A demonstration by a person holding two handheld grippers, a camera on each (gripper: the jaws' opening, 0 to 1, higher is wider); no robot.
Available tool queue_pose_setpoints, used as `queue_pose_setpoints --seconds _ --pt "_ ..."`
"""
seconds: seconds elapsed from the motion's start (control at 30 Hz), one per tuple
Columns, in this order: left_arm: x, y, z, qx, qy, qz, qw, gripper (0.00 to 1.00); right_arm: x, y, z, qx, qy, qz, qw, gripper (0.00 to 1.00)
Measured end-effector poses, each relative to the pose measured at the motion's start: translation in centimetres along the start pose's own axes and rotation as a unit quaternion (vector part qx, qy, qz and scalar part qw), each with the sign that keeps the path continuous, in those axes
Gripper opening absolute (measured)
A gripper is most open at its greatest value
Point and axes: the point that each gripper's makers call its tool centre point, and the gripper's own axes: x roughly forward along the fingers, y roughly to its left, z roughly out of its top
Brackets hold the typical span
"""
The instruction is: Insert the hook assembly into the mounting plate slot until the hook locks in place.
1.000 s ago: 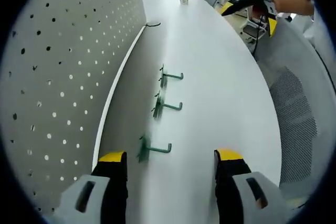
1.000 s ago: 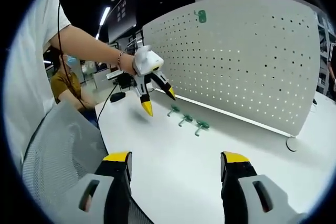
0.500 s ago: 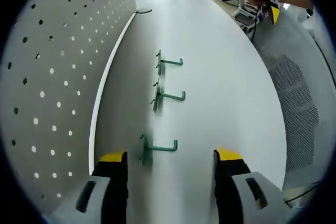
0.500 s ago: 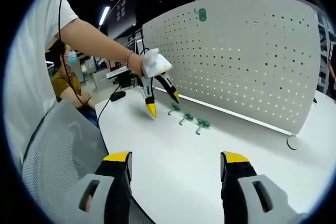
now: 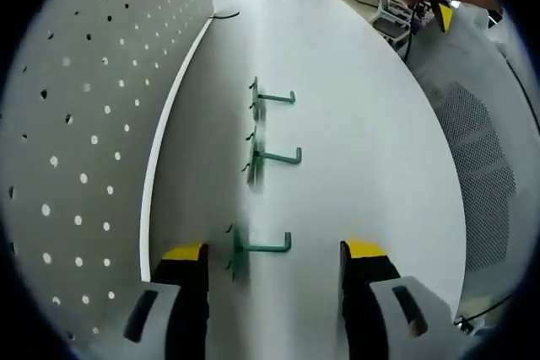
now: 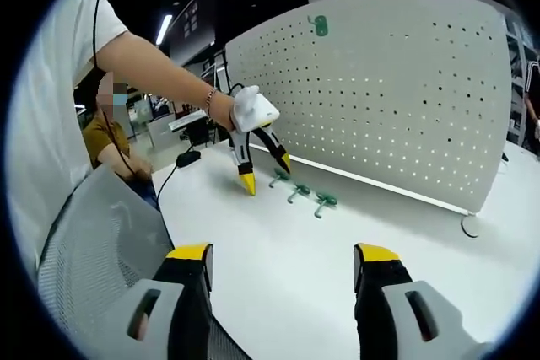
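Left gripper [image 5: 272,260] fingers spread, nearest hook [image 5: 257,248] lying on desk [image 5: 363,141] between them. Right gripper [image 6: 285,265] fingers spread, empty, hooks well apart.

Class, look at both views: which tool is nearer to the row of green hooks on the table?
Left. The left tool hangs open just over the hooks, straddling the end one. The right tool sits well back across the table.
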Motion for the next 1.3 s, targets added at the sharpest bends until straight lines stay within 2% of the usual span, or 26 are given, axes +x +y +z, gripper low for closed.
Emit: queue_pose_setpoints --seconds 0.23,0.47,0.63,0.77,0.9,1.3 --pt "0.0 0.2 -0.2 -0.003 -0.005 0.001 1.0 0.63 0.0 -0.1 -0.1 0.002 0.0 -0.001 1.0 0.65" --pt "-0.3 0.7 -0.5 -0.016 -0.008 0.006 0.9998 0.54 -0.3 -0.2 -0.1 0.009 -0.005 -0.006 0.9999 0.65" --pt "-0.6 1.2 -0.8 -0.028 -0.01 0.011 0.9995 0.43 -0.4 -0.2 0.0 0.016 -0.007 -0.009 0.9998 0.64" --pt "-0.6 1.2 -0.8 -0.026 -0.009 0.011 0.9996 0.38 -0.5 -0.2 0.1 0.017 -0.009 -0.01 0.9998 0.64" --pt "-0.7 1.5 -0.9 -0.032 -0.005 0.015 0.9994 0.28 -0.5 -0.2 0.1 0.017 -0.01 -0.01 0.9998 0.64" --pt "-0.8 1.8 -1.1 -0.044 -0.007 0.024 0.9987 0.19 -0.5 -0.2 0.2 0.02 -0.012 -0.011 0.9997 0.64"
